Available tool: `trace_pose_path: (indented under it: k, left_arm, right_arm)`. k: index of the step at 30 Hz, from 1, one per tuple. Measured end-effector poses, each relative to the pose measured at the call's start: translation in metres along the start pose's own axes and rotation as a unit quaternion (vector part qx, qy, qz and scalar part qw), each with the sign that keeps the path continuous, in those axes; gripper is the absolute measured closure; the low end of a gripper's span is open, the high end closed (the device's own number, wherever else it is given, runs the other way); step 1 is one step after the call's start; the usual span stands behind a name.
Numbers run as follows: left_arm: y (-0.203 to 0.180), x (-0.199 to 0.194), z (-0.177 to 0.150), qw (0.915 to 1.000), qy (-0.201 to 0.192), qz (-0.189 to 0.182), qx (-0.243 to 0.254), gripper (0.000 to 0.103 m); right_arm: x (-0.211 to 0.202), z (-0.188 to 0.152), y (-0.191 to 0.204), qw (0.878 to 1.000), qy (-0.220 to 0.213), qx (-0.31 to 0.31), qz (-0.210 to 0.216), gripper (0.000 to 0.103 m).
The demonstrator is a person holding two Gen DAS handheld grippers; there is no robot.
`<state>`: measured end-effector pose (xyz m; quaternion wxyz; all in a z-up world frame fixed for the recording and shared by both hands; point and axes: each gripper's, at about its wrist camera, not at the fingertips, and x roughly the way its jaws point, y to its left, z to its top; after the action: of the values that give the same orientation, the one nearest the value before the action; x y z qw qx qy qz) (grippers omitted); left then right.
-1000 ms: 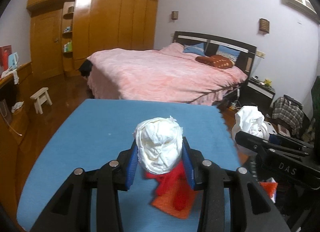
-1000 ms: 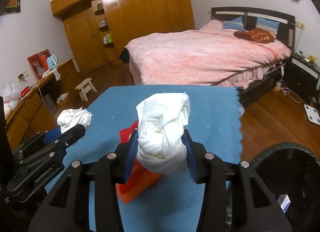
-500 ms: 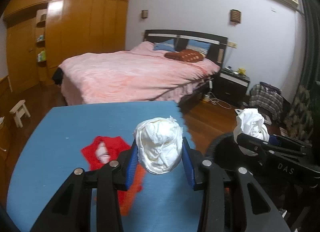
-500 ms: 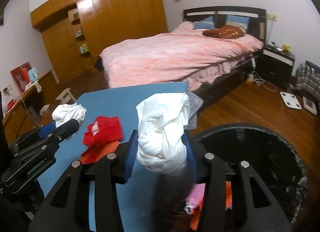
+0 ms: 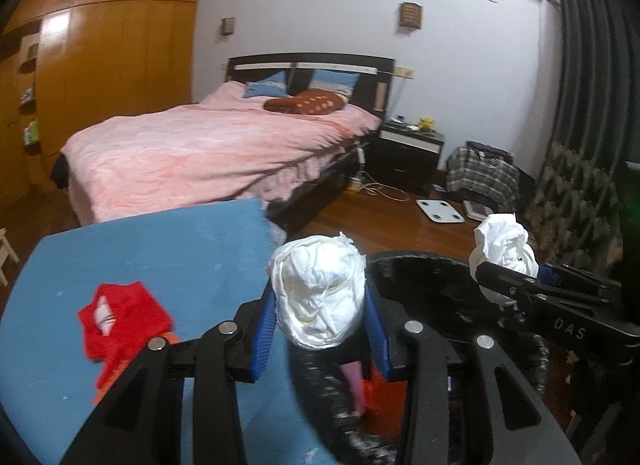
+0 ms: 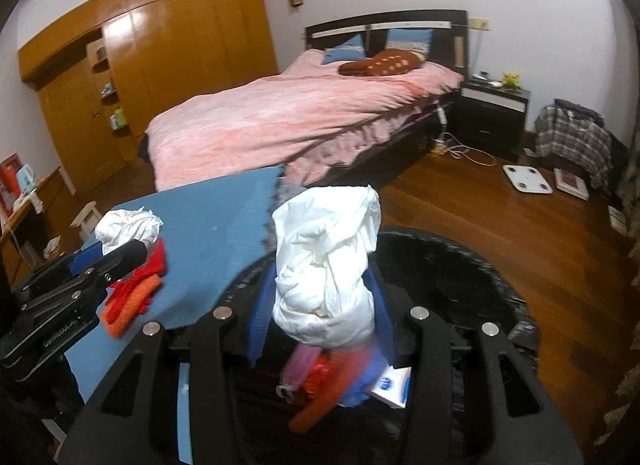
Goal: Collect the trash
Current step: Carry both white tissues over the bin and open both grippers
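Observation:
My left gripper (image 5: 320, 325) is shut on a crumpled white paper wad (image 5: 320, 293) and holds it over the edge between the blue table (image 5: 160, 257) and the black trash bin (image 5: 432, 285). My right gripper (image 6: 324, 305) is shut on a second white paper wad (image 6: 328, 265) above the bin's opening (image 6: 460, 277). The bin holds pink, red and blue trash (image 6: 332, 377). A red and orange wrapper (image 5: 120, 317) lies on the table; it also shows in the right wrist view (image 6: 136, 293). Each gripper shows in the other's view, the right (image 5: 504, 277) and the left (image 6: 124, 249).
A pink bed (image 6: 304, 117) stands behind the table. A black nightstand (image 6: 492, 117), a white scale (image 6: 528, 179) and a plaid bag (image 6: 572, 137) are on the wood floor at the right. A wooden wardrobe (image 6: 160, 57) lines the back wall.
Both grippers have swung right with their wads, from over the blue table to the black bin. The red wrapper now lies off to the left.

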<state>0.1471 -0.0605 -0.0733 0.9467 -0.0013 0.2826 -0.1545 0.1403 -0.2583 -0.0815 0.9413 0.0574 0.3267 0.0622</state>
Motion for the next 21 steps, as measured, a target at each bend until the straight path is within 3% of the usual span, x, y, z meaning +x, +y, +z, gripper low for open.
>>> trace_pose_path:
  k: [12, 14, 19, 21]
  left_arm:
    - [-0.04, 0.032, 0.003, 0.9986, 0.019, -0.047, 0.014, 0.059]
    - [-0.042, 0.034, 0.002, 0.9981, 0.024, -0.055, 0.014, 0.056]
    - [-0.043, 0.033, 0.003, 0.9977, 0.028, -0.06, 0.015, 0.037]
    - [-0.039, 0.031, 0.002, 0.9977, 0.029, -0.061, 0.008, 0.03]
  right_arm:
    - [0.005, -0.01, -0.05, 0.999, 0.009, 0.02, -0.043, 0.056]
    - [0.005, -0.012, -0.055, 0.998, 0.011, 0.024, -0.049, 0.047]
    - [0.002, -0.016, -0.06, 0.998, 0.003, 0.027, -0.064, 0.03]
    - [0.0, -0.017, -0.06, 0.997, -0.001, 0.029, -0.071, 0.017]
